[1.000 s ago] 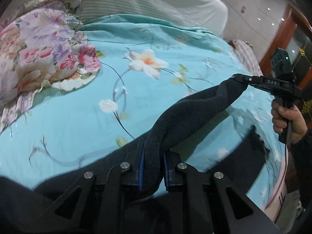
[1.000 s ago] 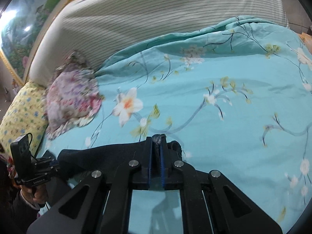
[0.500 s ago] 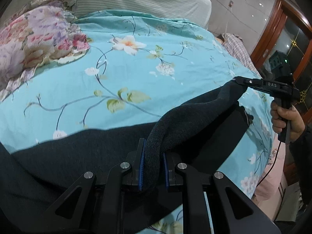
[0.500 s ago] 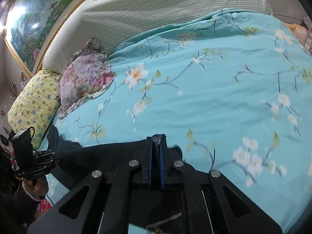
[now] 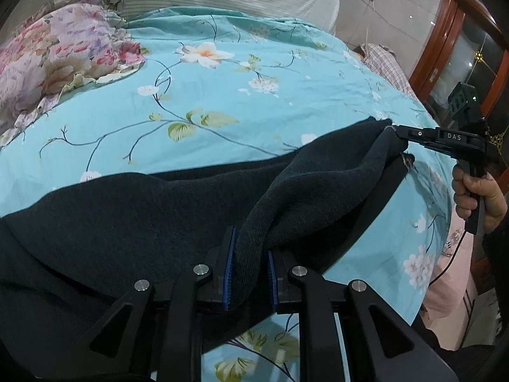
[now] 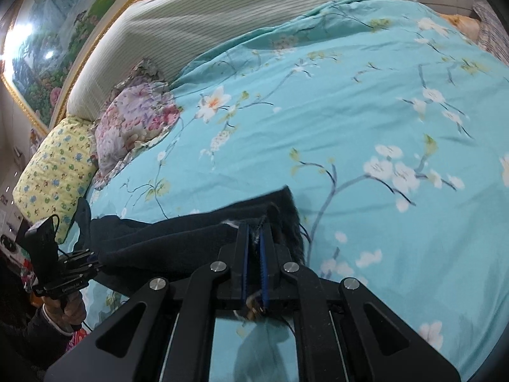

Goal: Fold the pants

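Dark pants (image 5: 133, 216) lie spread over the near part of a turquoise flowered bedspread (image 5: 222, 102). My left gripper (image 5: 248, 248) is shut on a thick fold of their edge, which rises between the blue pads. That edge stretches in a band to my right gripper (image 5: 397, 135), seen at the right with a hand on its handle. In the right wrist view my right gripper (image 6: 254, 235) is shut on a corner of the pants (image 6: 191, 238), and the left gripper (image 6: 92, 261) shows at the lower left, clamped on the other end.
A pink and purple flowered pillow (image 5: 54, 57) lies at the far left, with a yellow patterned pillow (image 6: 54, 168) beside it. A striped headboard (image 6: 222, 22) runs behind. Checked cloth (image 5: 385, 63) sits at the far right, near a wooden door frame (image 5: 439, 41).
Both grippers have drawn back toward the near edge of the bed with the pants still held. More dark cloth now rests spread on the bedspread, and the pillows look farther off.
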A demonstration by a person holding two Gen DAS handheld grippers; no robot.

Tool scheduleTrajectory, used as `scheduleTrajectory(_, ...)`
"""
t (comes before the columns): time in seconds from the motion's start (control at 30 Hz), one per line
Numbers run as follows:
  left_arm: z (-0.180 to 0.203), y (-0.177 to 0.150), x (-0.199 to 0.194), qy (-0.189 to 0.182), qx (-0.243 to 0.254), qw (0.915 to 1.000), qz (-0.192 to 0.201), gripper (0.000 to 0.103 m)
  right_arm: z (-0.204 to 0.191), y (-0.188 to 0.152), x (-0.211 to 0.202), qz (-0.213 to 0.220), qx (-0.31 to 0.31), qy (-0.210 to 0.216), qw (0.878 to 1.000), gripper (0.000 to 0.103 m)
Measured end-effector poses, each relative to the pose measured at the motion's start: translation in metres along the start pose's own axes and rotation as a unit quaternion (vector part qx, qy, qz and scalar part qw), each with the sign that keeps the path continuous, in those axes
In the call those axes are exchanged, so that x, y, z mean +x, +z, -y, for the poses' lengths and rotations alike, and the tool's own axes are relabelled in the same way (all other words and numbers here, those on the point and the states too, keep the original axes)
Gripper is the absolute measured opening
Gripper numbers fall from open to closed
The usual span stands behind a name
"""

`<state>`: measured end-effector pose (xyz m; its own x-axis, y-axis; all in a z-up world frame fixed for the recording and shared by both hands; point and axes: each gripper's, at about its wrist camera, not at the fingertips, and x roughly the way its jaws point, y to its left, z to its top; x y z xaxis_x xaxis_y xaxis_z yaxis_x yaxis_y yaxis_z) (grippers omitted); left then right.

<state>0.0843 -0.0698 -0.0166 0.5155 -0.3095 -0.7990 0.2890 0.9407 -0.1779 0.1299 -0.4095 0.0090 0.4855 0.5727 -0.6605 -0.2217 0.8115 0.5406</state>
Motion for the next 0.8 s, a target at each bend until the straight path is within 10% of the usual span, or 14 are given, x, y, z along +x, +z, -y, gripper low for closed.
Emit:
scheduleTrajectory(0.3,0.012,-0.012,-0.008,0.004,0.018,0.9998,0.002,0.057,-0.001,-0.019,-0.007,-0.003,0.011,-0.025,1.0,0.007)
scheduleTrajectory(0.47,0.003,-0.021,-0.022,0.001,-0.006,0.9999,0.01,0.059,-0.023,-0.015,-0.023,0.02,-0.016,-0.053,0.998,0.008)
scheduleTrajectory(0.63,-0.017,-0.03,-0.045,0.011,-0.052,0.9982,0.029,0.066,-0.054,-0.009,-0.029,0.046,-0.04,-0.051,0.997,0.061)
scheduleTrajectory(0.8,-0.049,-0.04,-0.069,0.027,-0.111,0.9924,0.047,0.071,-0.084,-0.009,-0.025,0.058,-0.077,-0.059,0.994,0.061)
